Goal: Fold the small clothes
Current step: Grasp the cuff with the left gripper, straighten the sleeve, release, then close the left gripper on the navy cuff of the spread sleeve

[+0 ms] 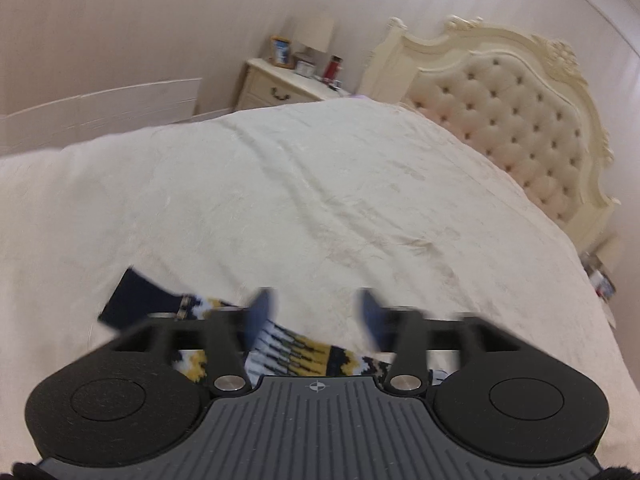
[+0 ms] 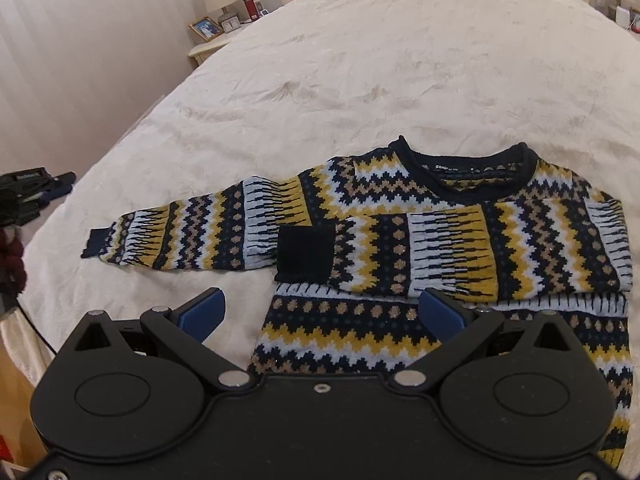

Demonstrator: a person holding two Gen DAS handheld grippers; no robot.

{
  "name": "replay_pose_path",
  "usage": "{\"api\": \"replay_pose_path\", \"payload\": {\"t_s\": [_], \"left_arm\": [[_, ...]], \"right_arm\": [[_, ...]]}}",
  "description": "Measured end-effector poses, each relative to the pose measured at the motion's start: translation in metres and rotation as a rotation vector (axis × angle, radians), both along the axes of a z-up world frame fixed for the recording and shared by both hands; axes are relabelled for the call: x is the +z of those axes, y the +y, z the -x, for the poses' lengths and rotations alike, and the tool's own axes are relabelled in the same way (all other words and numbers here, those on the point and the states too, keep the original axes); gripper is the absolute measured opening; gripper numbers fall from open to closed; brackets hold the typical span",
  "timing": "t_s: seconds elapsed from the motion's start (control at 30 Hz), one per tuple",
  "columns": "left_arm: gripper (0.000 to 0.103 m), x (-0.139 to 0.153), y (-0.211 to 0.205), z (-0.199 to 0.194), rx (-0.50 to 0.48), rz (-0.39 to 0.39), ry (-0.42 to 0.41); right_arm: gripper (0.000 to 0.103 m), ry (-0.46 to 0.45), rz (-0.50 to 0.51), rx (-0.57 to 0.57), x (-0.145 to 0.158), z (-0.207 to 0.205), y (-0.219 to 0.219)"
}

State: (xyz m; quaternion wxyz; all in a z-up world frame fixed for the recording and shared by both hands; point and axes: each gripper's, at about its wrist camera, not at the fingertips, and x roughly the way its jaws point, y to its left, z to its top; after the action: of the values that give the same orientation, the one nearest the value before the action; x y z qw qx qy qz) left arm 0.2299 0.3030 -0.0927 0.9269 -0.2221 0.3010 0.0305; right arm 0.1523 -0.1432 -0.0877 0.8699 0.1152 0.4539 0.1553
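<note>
Currently we see the sweater (image 2: 460, 240) lying flat on the cream bedspread (image 2: 320, 80), filling the centre and right of the right wrist frame, collar (image 2: 468, 168) toward the top. One sleeve (image 2: 400, 256) is folded across the chest, its dark cuff (image 2: 306, 254) near frame centre. The other sleeve (image 2: 192, 236) stretches out to the left, cuff (image 2: 94, 242) at centre left.

Right gripper (image 2: 320, 312): fingers spread wide and holding nothing, lower centre of frame, above the sweater's lower body. Its blue pads (image 2: 202, 314) are apart; the right one sits over the knit, the left one over bare bedspread.

Left gripper (image 1: 318, 312): fingers released too, nothing between them, lower centre of its frame. Its view is motion-blurred. The outstretched sleeve (image 1: 296, 350) runs under it across the lower frame, dark cuff (image 1: 138, 302) at lower left. We cannot tell if the pads (image 1: 260, 312) touch the fabric.

Background: tufted headboard (image 1: 512, 120) at upper right of the left view, nightstand (image 1: 276, 86) with a lamp (image 1: 314, 36) and a framed photo (image 1: 282, 52) at upper centre.
</note>
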Motion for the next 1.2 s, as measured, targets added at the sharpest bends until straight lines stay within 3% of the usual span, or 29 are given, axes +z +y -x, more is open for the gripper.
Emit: {"api": "replay_pose_path", "payload": {"t_s": [0.03,0.07,0.2,0.6,1.0,1.03,1.2], "left_arm": [[0.079,-0.002,0.002,0.002,0.011,0.010,0.003],[0.080,-0.007,0.002,0.003,0.014,0.016,0.015],[0.080,-0.026,0.009,-0.003,0.020,0.006,0.101],[0.080,-0.096,0.052,-0.018,0.060,0.080,0.277],[0.078,-0.118,0.072,-0.047,0.037,0.140,0.217],[0.074,-0.118,0.073,-0.048,0.041,0.142,0.212],[0.027,-0.117,0.082,-0.042,0.098,0.167,0.212]], "right_arm": [[0.103,-0.005,0.008,0.003,0.001,-0.001,-0.002],[0.103,-0.010,0.014,0.002,0.002,-0.001,-0.005],[0.103,-0.021,0.000,-0.030,0.007,-0.003,-0.014],[0.103,0.003,0.018,-0.048,0.002,-0.007,0.011],[0.103,0.023,0.051,-0.045,0.001,-0.018,0.037],[0.103,0.025,0.051,-0.044,0.000,-0.020,0.038],[0.103,0.035,0.051,-0.034,-0.002,-0.025,0.042]]}}
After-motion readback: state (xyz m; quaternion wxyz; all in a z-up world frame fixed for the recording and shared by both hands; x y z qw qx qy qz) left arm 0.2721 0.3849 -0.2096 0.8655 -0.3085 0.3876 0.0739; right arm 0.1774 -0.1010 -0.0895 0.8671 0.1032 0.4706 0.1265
